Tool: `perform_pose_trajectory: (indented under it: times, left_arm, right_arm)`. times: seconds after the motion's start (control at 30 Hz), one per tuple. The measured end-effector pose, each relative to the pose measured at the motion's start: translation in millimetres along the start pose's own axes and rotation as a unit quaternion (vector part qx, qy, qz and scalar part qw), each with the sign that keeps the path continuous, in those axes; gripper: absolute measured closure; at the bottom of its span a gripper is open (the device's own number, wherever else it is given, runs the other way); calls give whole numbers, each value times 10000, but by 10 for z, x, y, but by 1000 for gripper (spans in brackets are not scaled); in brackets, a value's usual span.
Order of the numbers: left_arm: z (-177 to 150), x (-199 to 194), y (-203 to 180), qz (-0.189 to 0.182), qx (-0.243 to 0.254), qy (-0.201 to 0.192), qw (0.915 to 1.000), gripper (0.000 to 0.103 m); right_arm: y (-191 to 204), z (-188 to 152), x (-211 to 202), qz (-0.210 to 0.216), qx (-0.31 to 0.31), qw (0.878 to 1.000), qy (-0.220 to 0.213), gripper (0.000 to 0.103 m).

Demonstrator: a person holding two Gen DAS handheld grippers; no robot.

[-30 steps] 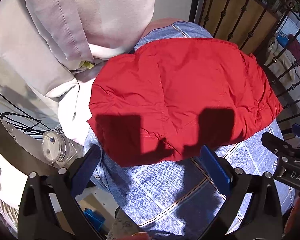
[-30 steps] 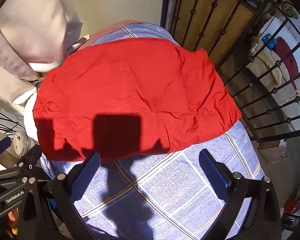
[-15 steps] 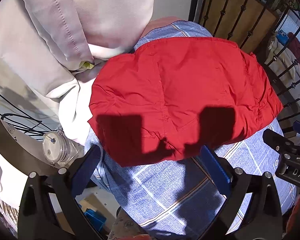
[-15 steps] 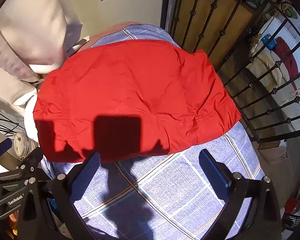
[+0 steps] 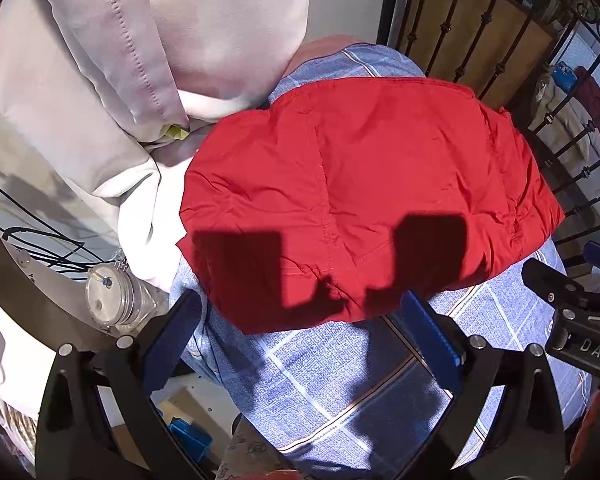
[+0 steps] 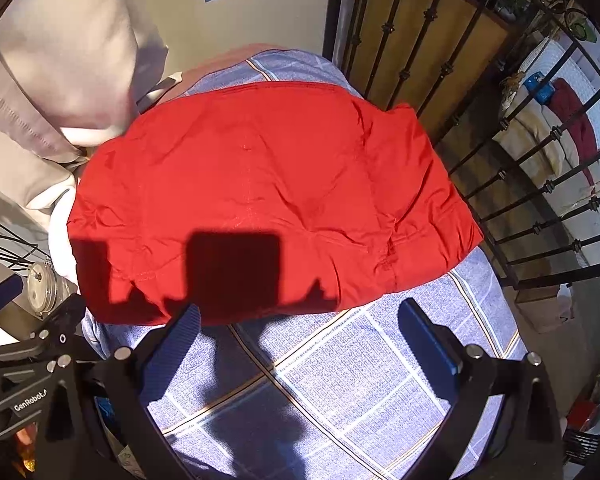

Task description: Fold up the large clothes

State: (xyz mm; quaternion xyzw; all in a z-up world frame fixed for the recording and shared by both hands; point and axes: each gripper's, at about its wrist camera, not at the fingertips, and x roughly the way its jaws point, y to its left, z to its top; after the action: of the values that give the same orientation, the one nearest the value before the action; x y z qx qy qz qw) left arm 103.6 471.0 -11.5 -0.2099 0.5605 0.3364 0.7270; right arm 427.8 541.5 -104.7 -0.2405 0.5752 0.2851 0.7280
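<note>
Lying folded on a blue checked cloth (image 6: 340, 380), a crumpled red fabric garment (image 6: 268, 184) is untouched; left gripper (image 5: 300, 344) and right gripper (image 6: 300, 340) are held spread wide, empty.

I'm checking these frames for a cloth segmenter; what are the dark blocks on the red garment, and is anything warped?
Left wrist view: hard sunlight throws two blocky gripper shadows onto the red garment. Right wrist view: similar shadows darken the red garment's near edge and run onto the checked blue cloth. Both views: fisheye curves the railing and blackens the corners.
</note>
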Motion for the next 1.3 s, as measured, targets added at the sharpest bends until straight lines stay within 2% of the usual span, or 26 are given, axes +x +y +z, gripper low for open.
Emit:
perform_pose_trajectory:
  times: [1.07,1.3]
  left_arm:
    - [1,-9,31,-1,-53,-11,10000,4]
    - [12,-58,-6,2,11,-192,9998,4]
  right_arm:
    - [4,-11,17,-9,-23,10000,2,5]
    - [2,-11,28,-6,7,10000,1,5]
